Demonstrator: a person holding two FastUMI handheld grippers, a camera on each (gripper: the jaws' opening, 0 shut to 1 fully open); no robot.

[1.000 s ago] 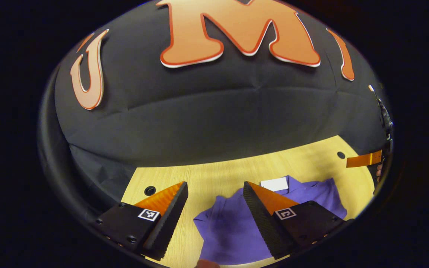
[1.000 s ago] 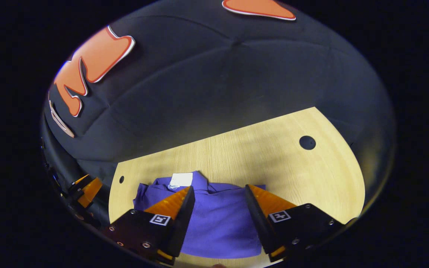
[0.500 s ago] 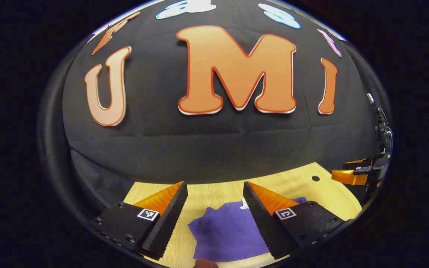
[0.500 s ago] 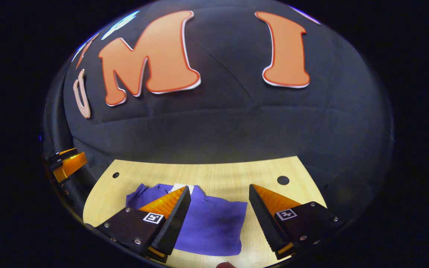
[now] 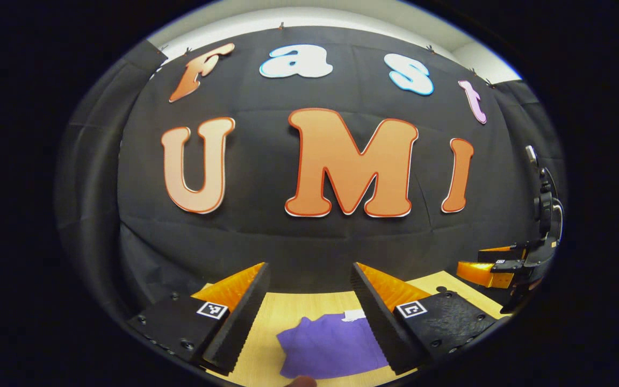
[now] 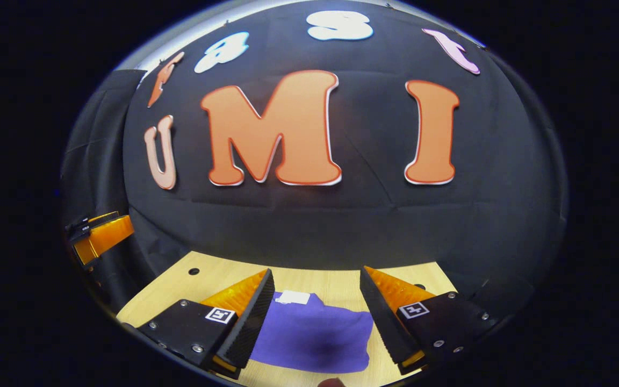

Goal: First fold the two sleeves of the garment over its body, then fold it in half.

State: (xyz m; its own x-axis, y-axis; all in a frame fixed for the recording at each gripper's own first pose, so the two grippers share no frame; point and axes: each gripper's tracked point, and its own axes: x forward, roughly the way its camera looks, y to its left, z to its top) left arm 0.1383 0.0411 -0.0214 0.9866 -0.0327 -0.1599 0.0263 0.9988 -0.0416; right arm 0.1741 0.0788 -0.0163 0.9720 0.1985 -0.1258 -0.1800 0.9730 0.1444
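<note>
A purple garment (image 5: 328, 346) lies folded into a compact rectangle on the wooden table (image 5: 280, 312), a white tag (image 5: 353, 315) at its far edge. In the right gripper view the same purple garment (image 6: 315, 336) and its white tag (image 6: 293, 297) sit low between the fingers. My left gripper (image 5: 309, 317) hangs open well above the cloth, holding nothing. My right gripper (image 6: 315, 322) is open too, raised over the garment. The right gripper (image 5: 495, 269) also appears at the right edge of the left gripper view, and the left gripper (image 6: 100, 239) at the left edge of the right gripper view.
The table (image 6: 336, 279) has small round holes (image 6: 194, 271) near its far corners. The black cloth wall rises right behind the table's far edge.
Both grippers have risen and tilted upward away from the garment, staying open. The garment now looks smaller and lower in both views, and more of the wall is visible.
</note>
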